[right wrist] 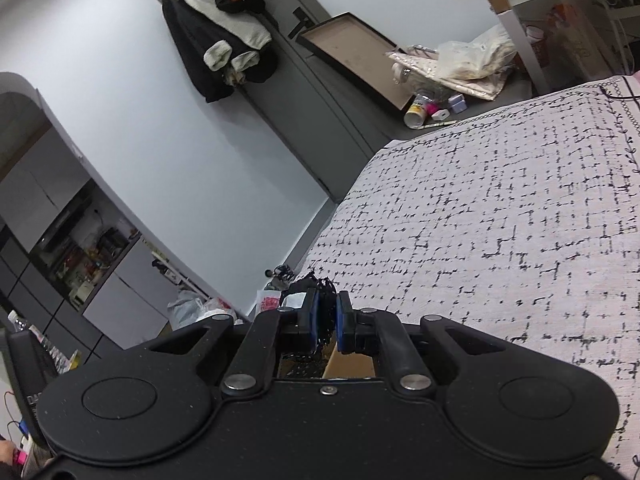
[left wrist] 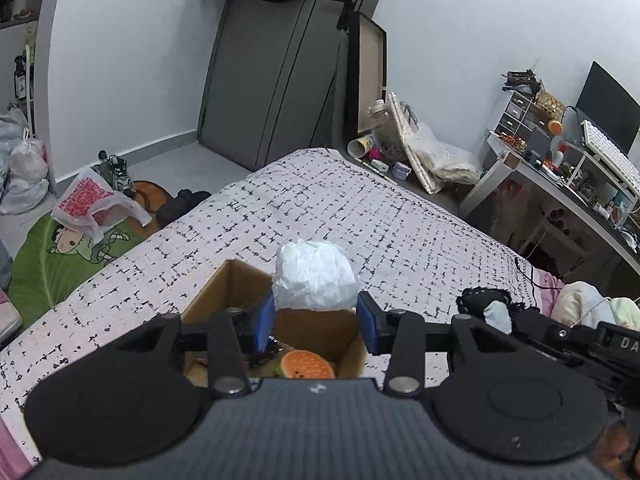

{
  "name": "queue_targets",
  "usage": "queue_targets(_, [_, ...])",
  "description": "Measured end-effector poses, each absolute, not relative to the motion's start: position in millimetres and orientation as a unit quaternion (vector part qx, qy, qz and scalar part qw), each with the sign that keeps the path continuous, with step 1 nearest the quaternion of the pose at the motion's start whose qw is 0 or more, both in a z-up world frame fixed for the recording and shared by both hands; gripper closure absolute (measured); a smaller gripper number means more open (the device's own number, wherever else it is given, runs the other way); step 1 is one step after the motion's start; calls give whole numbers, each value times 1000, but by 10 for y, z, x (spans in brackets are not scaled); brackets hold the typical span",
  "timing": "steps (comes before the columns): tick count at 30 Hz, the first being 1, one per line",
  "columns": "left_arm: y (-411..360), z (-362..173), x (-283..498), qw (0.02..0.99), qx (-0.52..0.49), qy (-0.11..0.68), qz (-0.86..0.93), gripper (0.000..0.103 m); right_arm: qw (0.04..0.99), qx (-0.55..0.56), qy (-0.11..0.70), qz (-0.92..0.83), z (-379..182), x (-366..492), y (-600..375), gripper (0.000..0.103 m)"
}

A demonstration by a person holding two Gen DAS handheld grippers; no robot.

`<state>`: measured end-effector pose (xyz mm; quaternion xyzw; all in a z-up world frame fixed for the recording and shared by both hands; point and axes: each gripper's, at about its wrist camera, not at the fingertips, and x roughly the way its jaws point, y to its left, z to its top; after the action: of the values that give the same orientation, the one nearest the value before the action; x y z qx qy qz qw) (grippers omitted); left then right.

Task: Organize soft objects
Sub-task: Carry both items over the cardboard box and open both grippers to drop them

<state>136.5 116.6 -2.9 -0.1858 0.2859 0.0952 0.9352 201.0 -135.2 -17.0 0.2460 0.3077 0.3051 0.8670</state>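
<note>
In the left wrist view my left gripper is shut on a white crumpled soft bundle, held over an open cardboard box on the bed. An orange burger-like plush lies inside the box. In the right wrist view my right gripper is shut on a black lacy soft item above the box's edge. The right gripper and its black item also show at the right of the left wrist view.
The bed has a white cover with black dashes. A grey door stands behind it. A desk with monitor and keyboard is at the right. Bags and a green rug lie on the floor at the left.
</note>
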Motion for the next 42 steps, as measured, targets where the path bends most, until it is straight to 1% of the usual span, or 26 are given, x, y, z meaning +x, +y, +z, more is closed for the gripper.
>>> queue_targets(10, [1513, -433, 1349, 916, -224, 316, 105, 60, 863, 227, 329, 310, -268, 2004, -985, 94])
queue_targets(18, [1675, -584, 1329, 910, -225, 329, 112, 59, 862, 208, 343, 309, -328, 1987, -693, 94])
queue_targets(21, [1750, -613, 1321, 906, -244, 329, 110, 56, 864, 200, 345, 307, -331, 1963, -590, 94])
queue_targets(23, [1774, -619, 1318, 903, -252, 332, 106, 51, 865, 199, 348, 301, -338, 1959, -535, 94])
queue_targets(29, [1829, -546, 1260, 906, -256, 321, 103, 50, 871, 192, 349, 288, -320, 1939, -385, 94])
queue_targets(32, [1858, -500, 1215, 908, -260, 313, 98, 49, 873, 204, 344, 280, -290, 1963, -335, 90])
queue_targets(34, [1847, -488, 1203, 910, -257, 312, 98, 46, 869, 215, 344, 284, -274, 1993, -335, 80])
queue_targets(35, [1837, -483, 1204, 909, -255, 313, 99, 45, 869, 218, 343, 281, -269, 1994, -346, 70])
queue_targets(36, [1829, -478, 1207, 909, -253, 315, 99, 44, 872, 218, 342, 275, -251, 1983, -375, 63])
queue_targets(39, [1786, -455, 1207, 911, -243, 318, 98, 38, 875, 213, 344, 265, -211, 1948, -458, 60])
queue_targets(41, [1745, -437, 1213, 912, -234, 321, 101, 29, 876, 211, 348, 257, -189, 1917, -547, 59])
queue_targets(42, [1724, -428, 1212, 913, -229, 323, 101, 27, 878, 209, 349, 253, -184, 1906, -578, 57])
